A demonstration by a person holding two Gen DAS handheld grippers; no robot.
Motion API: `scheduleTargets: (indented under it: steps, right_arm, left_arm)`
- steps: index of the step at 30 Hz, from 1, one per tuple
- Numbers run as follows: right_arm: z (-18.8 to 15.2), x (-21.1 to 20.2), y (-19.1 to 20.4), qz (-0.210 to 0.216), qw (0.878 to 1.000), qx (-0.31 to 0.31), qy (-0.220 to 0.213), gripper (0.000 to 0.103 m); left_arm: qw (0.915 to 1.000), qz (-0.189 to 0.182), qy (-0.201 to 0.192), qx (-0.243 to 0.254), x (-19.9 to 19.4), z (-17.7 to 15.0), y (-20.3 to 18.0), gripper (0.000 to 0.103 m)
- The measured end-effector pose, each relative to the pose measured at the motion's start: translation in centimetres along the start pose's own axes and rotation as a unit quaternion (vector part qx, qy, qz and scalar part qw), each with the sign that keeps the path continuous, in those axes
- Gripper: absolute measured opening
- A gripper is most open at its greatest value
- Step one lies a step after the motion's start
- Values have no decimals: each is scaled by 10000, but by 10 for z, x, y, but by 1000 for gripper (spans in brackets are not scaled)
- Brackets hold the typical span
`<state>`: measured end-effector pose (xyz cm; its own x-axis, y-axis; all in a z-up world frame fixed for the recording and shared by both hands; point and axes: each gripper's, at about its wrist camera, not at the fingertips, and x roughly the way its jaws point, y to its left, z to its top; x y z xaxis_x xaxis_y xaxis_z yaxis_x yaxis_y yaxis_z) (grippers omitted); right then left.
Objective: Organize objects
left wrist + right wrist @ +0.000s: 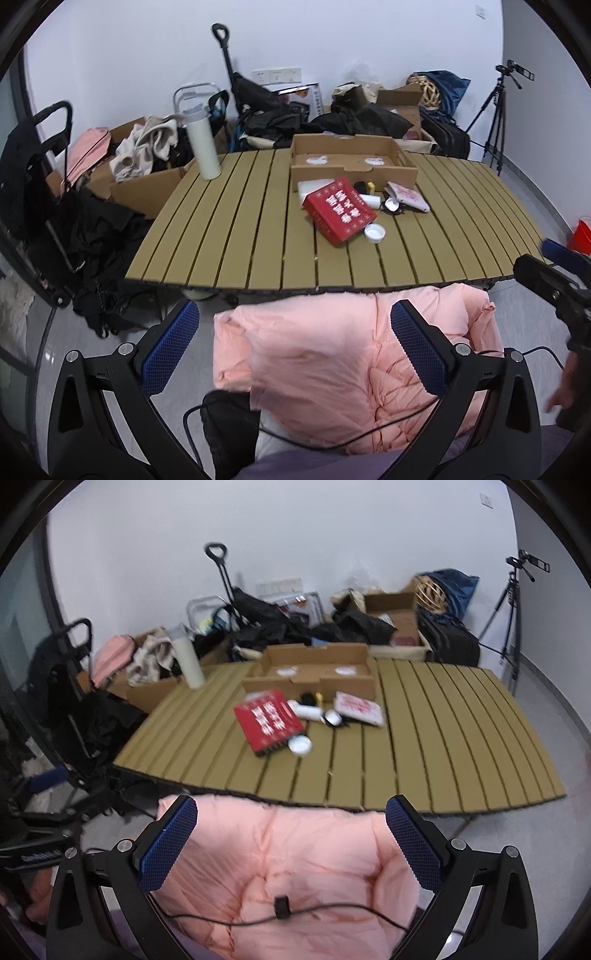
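A red box with white lettering (340,210) (269,722) lies near the middle of the slatted table (229,229) (443,731), with a small white lid (375,233) (300,744) at its near corner. Behind it stands an open, shallow cardboard tray (351,158) (314,672). Beside the red box are a pink-patterned pouch (408,195) (358,708), a white tube and small black and yellow items. My left gripper (295,308) and right gripper (291,801) both stand open, holding nothing. They are short of the table's near edge, over a pink padded jacket (325,362) (288,860).
A tall white bottle (203,147) (189,661) stands at the table's far left corner. Boxes, bags, clothes and a folding trolley (225,55) crowd the floor behind and to the left. A tripod (496,107) stands far right. A black cable (284,912) runs across the jacket.
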<state>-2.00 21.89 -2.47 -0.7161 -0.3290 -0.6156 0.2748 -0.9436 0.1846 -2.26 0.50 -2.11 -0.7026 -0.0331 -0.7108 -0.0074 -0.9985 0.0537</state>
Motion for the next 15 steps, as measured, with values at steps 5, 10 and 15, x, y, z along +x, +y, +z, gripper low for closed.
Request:
scheduleTargets:
  steps: [5, 10, 15]
  right_arm:
    - [-3, 44, -13, 951, 9946, -260, 315, 103]
    - [-8, 84, -31, 255, 9951, -369, 877, 103]
    - [-9, 104, -49, -100, 9950, -273, 960, 96]
  left_arm:
    - [9998, -198, -61, -35, 26, 10, 0, 103]
    - [9985, -347, 399, 121, 58, 13, -6, 103]
    - [9984, -300, 458, 137, 89, 17, -9, 101]
